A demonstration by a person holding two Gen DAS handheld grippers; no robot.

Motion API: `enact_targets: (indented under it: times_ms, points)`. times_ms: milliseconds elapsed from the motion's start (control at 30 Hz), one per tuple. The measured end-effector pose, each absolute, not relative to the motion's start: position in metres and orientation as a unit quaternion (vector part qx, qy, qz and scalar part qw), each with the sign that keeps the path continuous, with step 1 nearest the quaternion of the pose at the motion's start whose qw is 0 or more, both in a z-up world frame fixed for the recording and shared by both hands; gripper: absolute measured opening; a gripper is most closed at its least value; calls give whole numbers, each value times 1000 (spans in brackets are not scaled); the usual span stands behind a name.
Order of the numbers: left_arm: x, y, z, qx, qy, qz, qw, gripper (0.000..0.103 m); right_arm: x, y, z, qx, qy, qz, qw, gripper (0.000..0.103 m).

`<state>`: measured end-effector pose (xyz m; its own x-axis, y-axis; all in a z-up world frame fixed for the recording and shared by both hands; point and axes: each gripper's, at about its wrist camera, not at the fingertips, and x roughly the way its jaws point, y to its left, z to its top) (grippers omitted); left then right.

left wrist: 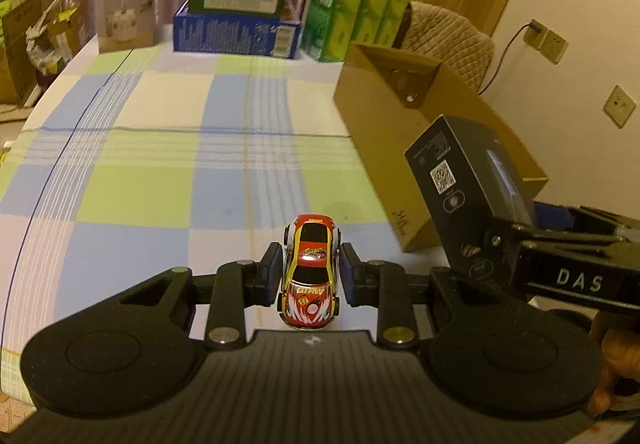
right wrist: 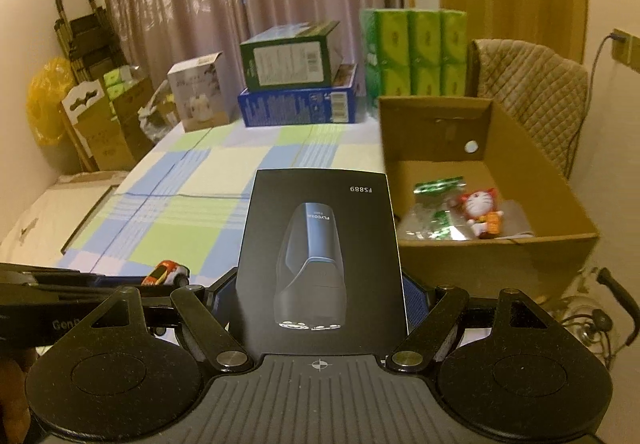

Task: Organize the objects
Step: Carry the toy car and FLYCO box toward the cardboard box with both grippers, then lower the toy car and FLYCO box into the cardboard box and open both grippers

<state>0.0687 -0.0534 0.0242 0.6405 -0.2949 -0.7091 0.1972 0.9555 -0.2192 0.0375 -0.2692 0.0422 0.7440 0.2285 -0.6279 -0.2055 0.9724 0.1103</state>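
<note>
The toy car [left wrist: 310,276] is shiny, with a painted shell that looks like metal or hard plastic. The black box [right wrist: 322,260] is smooth card with a soft shine. The big brown box [right wrist: 492,256] is plain, dull cardboard. A soft checked cloth [left wrist: 160,163] covers the counter. Each claw [left wrist: 310,278] is dull black plastic with shiny metal pins. The bags [right wrist: 436,203] inside look like crinkly clear plastic.

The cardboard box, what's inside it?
Inside the cardboard box lie a red-and-white cat toy and some clear bags with green print. The near wall and the black box in the right claw hide the nearest floor.
</note>
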Motion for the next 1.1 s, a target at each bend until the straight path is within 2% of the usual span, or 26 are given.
enact_targets:
  times_ms: [600,1100]
  points:
    - [69,-127,72,-37,369,-197,908,25,11,-359,84,34,308,34,950,76]
    - [108,-182,67,-39,382,-229,894,25,45,-401,88,46,310,18,950,76]
